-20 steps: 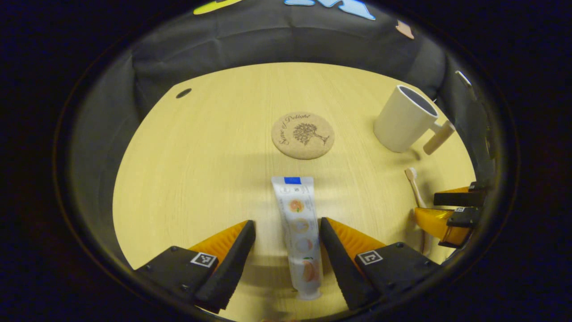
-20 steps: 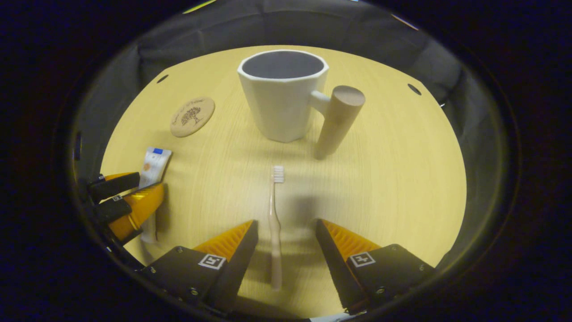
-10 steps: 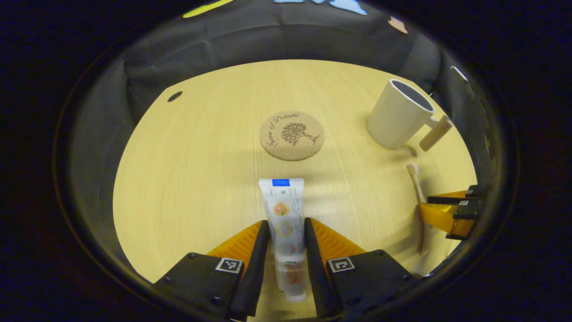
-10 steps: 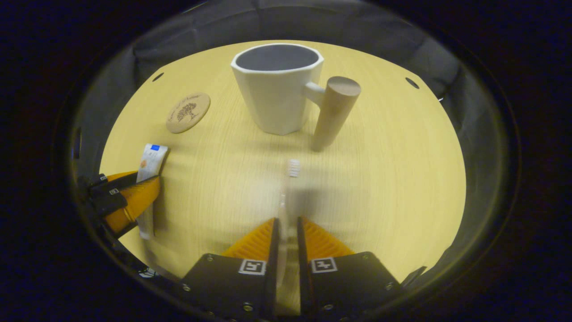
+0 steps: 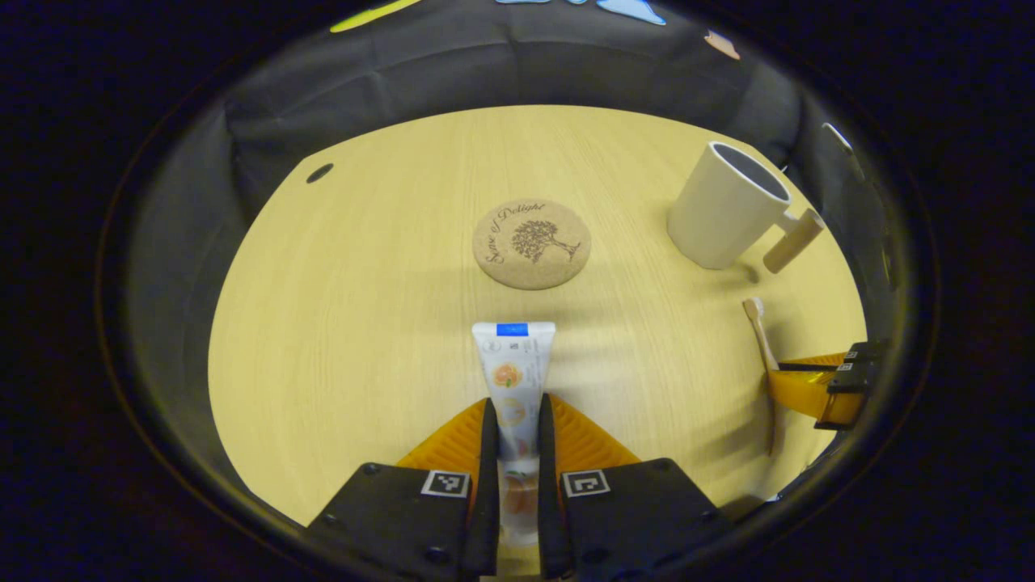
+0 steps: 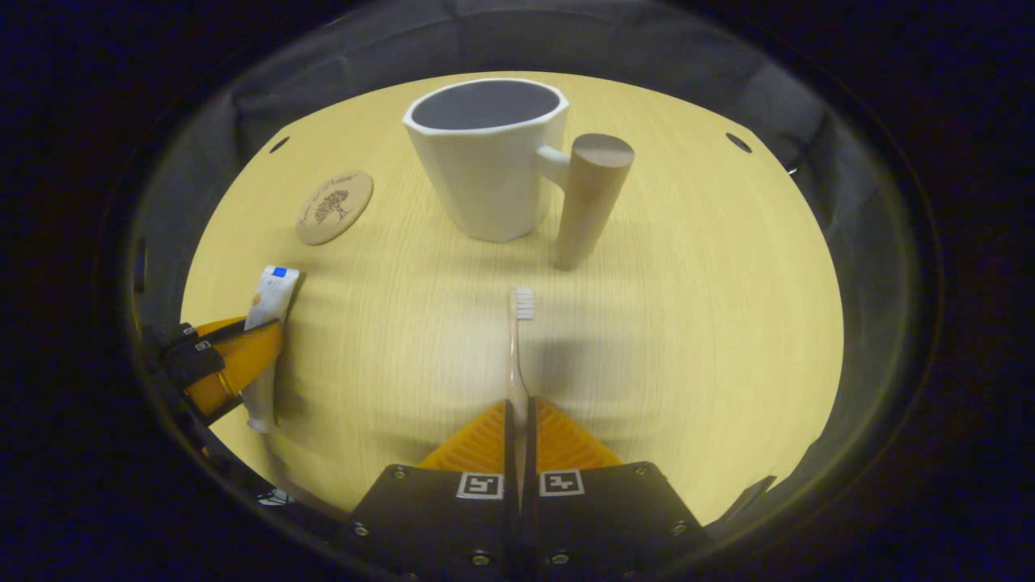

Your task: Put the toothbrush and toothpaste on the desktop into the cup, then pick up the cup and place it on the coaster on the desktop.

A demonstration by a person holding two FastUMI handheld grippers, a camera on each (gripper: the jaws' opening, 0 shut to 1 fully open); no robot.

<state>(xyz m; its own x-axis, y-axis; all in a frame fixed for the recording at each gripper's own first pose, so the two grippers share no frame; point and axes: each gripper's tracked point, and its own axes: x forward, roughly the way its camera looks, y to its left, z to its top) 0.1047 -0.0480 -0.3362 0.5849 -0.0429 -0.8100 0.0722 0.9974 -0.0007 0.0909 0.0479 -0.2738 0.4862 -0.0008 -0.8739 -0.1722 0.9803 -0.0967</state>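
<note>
Your left gripper (image 5: pixel 514 420) clamps the toothpaste (image 5: pixel 513 365); your right gripper (image 6: pixel 519 416) clamps the toothbrush (image 6: pixel 517 339). Cup (image 6: pixel 489 166) stands ahead, coaster (image 6: pixel 334 207) apart to its left.

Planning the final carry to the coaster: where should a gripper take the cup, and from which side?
Likely the cup's wooden peg handle. It stands clear of the wall on the right in the right gripper view, so come from that side and close across it.
</note>
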